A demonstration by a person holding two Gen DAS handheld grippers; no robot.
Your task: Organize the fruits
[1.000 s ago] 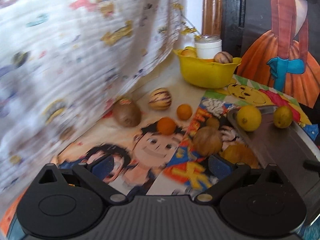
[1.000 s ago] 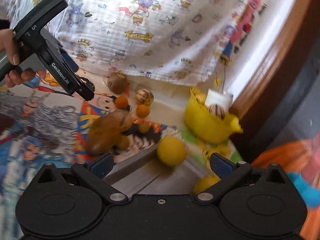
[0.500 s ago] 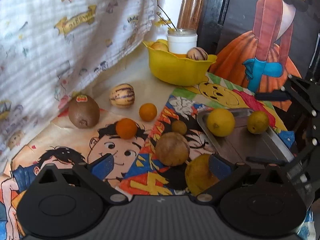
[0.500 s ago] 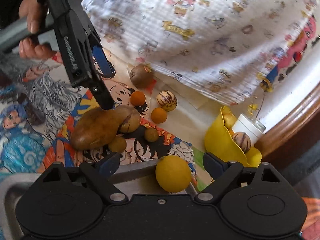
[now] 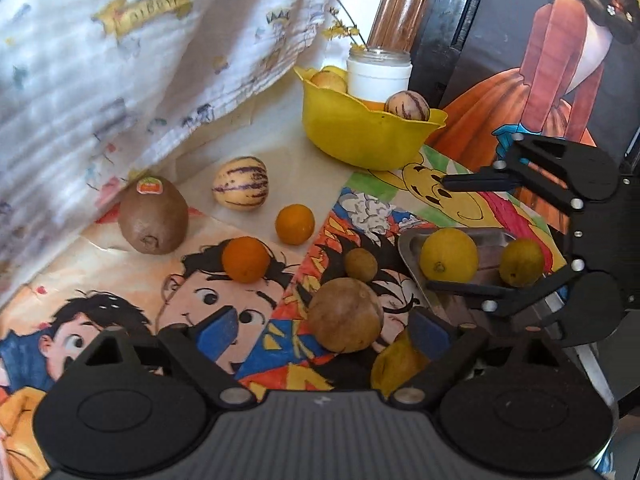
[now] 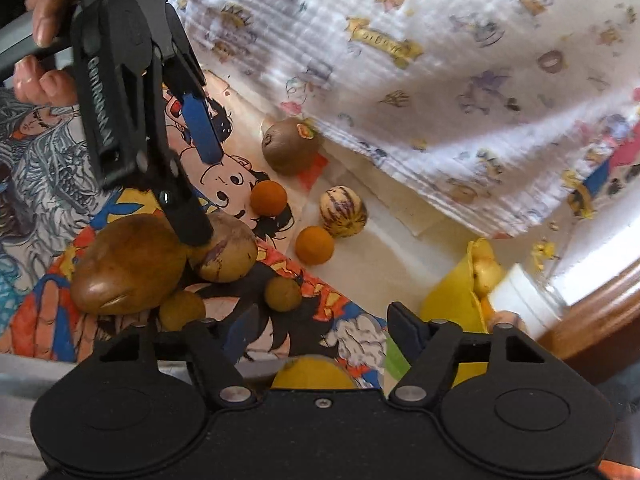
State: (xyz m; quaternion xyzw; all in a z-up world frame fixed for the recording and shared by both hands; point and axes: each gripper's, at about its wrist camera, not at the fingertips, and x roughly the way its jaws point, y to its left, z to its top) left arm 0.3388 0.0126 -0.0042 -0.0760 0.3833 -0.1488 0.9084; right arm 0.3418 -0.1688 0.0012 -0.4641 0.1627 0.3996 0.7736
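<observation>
Round brown fruit (image 5: 345,315) lies between the spread left hand-held gripper (image 5: 324,330) fingers, ungripped.

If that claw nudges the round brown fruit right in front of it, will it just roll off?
Probably. The round brown fruit looks nearly spherical on a flat printed mat, so it should roll. The larger brown fruit alongside may block one side. Its matte skin suggests decent grip for the left claw.

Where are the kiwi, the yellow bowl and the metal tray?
kiwi (image 5: 153,216): left wrist view, middle of its brown skin.
yellow bowl (image 5: 360,136): left wrist view, front wall.
metal tray (image 5: 410,236): left wrist view, near corner rim.
</observation>
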